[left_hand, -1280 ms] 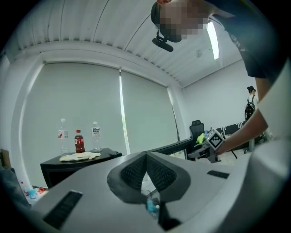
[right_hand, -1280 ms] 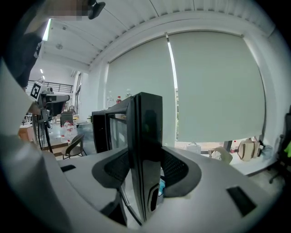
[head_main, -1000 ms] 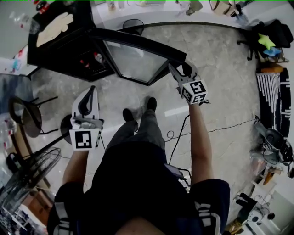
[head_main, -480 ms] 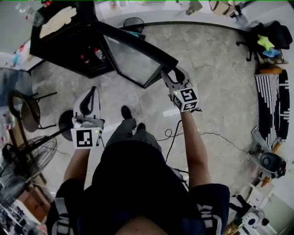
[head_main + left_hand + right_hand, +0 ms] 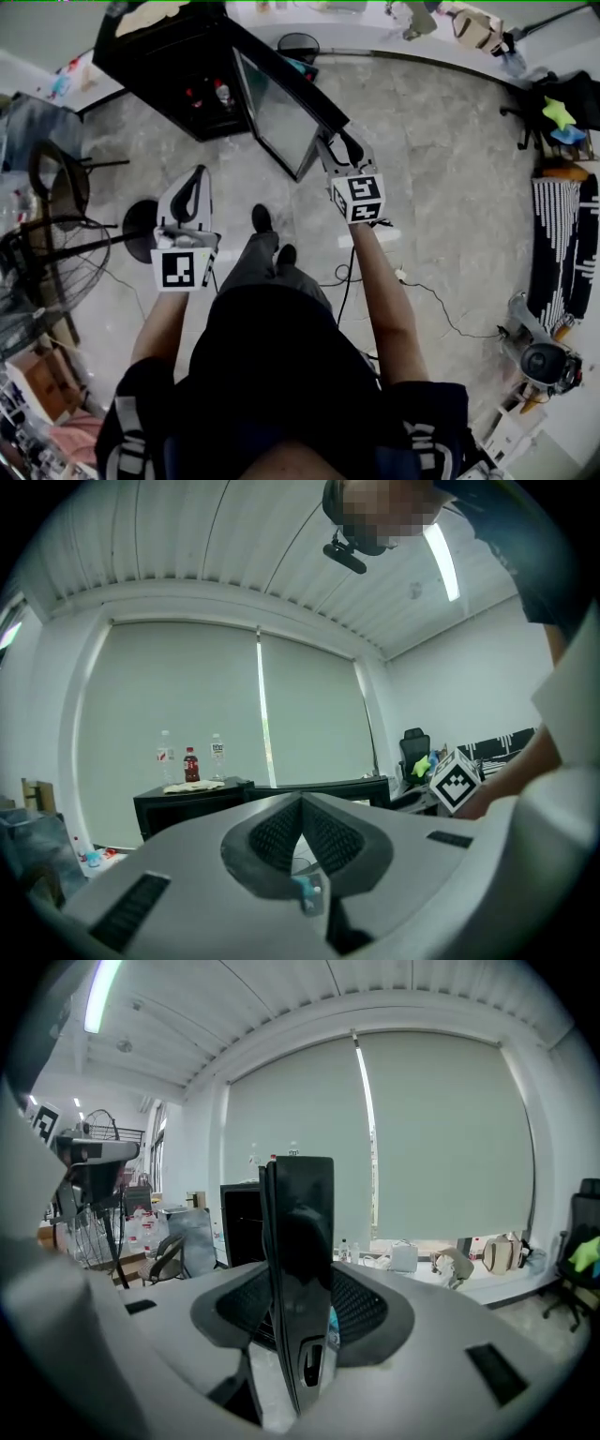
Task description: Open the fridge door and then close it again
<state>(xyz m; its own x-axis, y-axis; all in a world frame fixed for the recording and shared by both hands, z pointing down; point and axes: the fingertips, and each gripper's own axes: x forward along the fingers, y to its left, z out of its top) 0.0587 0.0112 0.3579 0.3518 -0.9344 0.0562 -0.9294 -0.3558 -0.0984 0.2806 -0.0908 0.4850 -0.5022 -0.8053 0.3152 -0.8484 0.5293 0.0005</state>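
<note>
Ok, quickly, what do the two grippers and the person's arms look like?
Both the left gripper and the right gripper have pale grey, tapering plastic shells with dark, ribbed pads inside. Each carries a white cube printed with black square markers at its rear. The person wears a dark short-sleeved top; the sleeves show light printing.

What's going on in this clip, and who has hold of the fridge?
A person stands facing a small black fridge, a hand-held gripper in each hand. The right hand-held gripper is clamped on the free edge of the glass fridge door, which stands open. The left hand-held gripper is shut and empty, off to the side, touching nothing.
</note>
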